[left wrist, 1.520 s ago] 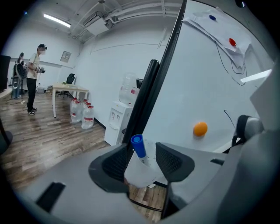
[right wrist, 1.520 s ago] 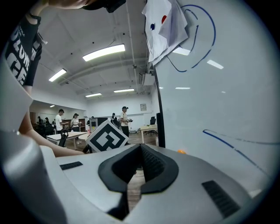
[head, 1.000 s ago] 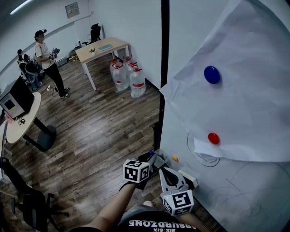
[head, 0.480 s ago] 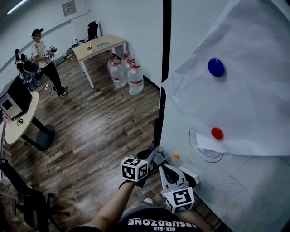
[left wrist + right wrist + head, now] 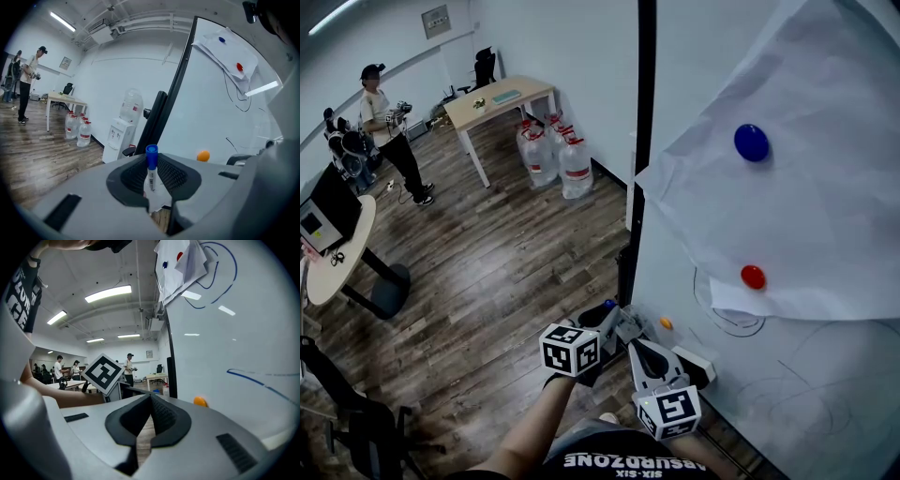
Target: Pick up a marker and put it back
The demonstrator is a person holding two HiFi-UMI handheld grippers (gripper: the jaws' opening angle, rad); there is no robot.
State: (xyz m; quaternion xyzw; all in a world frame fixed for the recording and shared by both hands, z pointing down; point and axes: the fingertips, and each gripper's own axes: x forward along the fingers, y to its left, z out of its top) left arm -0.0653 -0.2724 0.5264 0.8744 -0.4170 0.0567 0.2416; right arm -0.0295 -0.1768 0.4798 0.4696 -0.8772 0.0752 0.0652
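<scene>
Wood-plank floor (image 5: 506, 272) lies open to the left of the person, with a cluster of water bottles (image 5: 553, 155) and a desk (image 5: 502, 101) well away by the far wall, and a round table (image 5: 337, 253) at the left edge. On the right, the whiteboard (image 5: 787, 394) and its black frame (image 5: 642, 141) close off that side, just beside both grippers. Paper sheets (image 5: 825, 187) hang on the board under a blue magnet (image 5: 752, 142) and a red magnet (image 5: 753, 277) and are cut off by the picture's right edge. A small orange magnet (image 5: 666, 322) sits low on the board, near the jaw tips. A pale, dark-ended object at the board's foot, beside the right gripper (image 5: 637, 349), is too unclear to name. The left gripper (image 5: 614, 323) reaches from a bare forearm at the bottom of the head view and points toward the board's lower left corner. Its jaws have just been closing and now clamp the marker (image 5: 151, 171), which stands upright between the pads with its blue cap on top and its lower end hidden by the jaws. In the head view only the cap shows. The right gripper sits alongside, its jaws together with nothing between them.
</scene>
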